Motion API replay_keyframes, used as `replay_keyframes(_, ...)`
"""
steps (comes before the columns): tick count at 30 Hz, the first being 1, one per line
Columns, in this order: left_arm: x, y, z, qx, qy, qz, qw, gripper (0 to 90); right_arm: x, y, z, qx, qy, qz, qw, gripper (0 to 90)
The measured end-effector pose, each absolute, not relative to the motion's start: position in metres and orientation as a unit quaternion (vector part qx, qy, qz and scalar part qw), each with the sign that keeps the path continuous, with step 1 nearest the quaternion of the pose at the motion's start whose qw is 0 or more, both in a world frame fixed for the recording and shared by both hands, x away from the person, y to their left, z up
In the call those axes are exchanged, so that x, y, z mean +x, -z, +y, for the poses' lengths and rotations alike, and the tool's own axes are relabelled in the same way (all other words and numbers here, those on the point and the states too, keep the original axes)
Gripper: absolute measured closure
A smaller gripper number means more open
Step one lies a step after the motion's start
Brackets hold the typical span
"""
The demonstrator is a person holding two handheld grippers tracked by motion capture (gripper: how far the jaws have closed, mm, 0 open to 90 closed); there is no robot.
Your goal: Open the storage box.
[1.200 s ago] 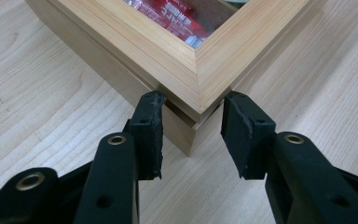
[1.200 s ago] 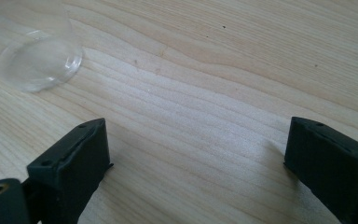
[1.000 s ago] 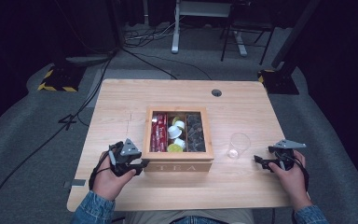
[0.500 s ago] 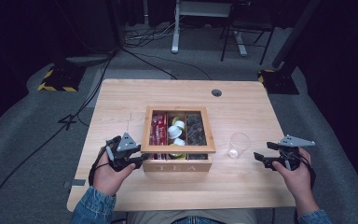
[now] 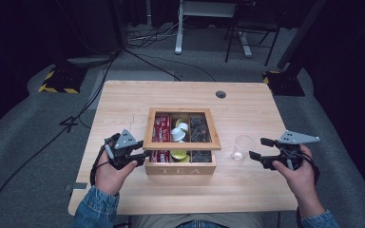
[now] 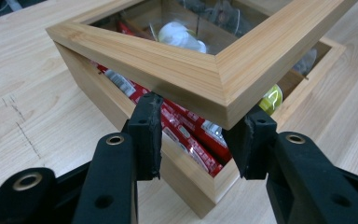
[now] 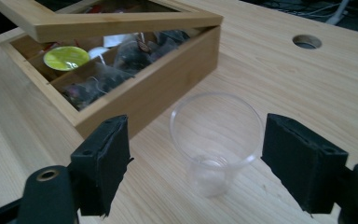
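Note:
A wooden tea box (image 5: 180,167) sits in the middle of the table, its glass-paned lid (image 5: 148,130) lifted at the front. My left gripper (image 5: 145,154) is shut on the lid's front-left corner; in the left gripper view the pads (image 6: 149,133) clamp the lid (image 6: 186,70) above the box wall (image 6: 98,98). Red sachets (image 6: 186,135), white and yellow-green capsules and dark tea bags lie inside. A clear plastic cup (image 5: 242,147) stands right of the box. My right gripper (image 5: 256,148) hangs open just right of the cup (image 7: 212,140); its jaws have just been closing a little, with nothing between them.
The table (image 5: 123,102) has a round cable hole (image 5: 221,94) at the back right. Behind the table are floor cables, a desk frame and yellow-black striped bases. The box's right wall (image 7: 168,88) lies close to the cup.
The left gripper has lifted the lid's front edge off the box. The right hand has risen and shifted slightly, staying right of the cup.

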State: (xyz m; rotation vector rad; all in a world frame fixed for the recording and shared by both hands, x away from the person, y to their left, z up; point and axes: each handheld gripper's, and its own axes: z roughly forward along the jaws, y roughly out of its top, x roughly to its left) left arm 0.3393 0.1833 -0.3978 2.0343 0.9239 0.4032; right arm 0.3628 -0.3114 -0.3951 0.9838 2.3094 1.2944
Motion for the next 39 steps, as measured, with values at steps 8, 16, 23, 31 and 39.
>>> replay_keyframes(8,0.343,0.392,0.183,0.805,-0.164,0.381,0.424,55.4,0.368,0.383,-0.269,0.294,-0.458,0.826,0.148,22.0)
replay_keyframes(16,0.347,0.389,0.183,0.801,-0.162,0.387,0.428,55.4,0.374,0.379,-0.229,0.255,-0.452,0.841,0.151,22.8)
replay_keyframes(23,0.350,0.390,0.182,0.800,-0.165,0.389,0.427,54.6,0.379,0.379,-0.209,0.238,-0.448,0.848,0.152,22.9)
replay_keyframes(31,0.351,0.389,0.182,0.797,-0.166,0.391,0.430,54.6,0.386,0.381,-0.199,0.242,-0.450,0.841,0.180,30.8)
replay_keyframes(39,0.351,0.389,0.184,0.785,-0.194,0.384,0.445,51.2,0.386,0.374,-0.197,0.222,-0.449,0.839,0.211,31.6)
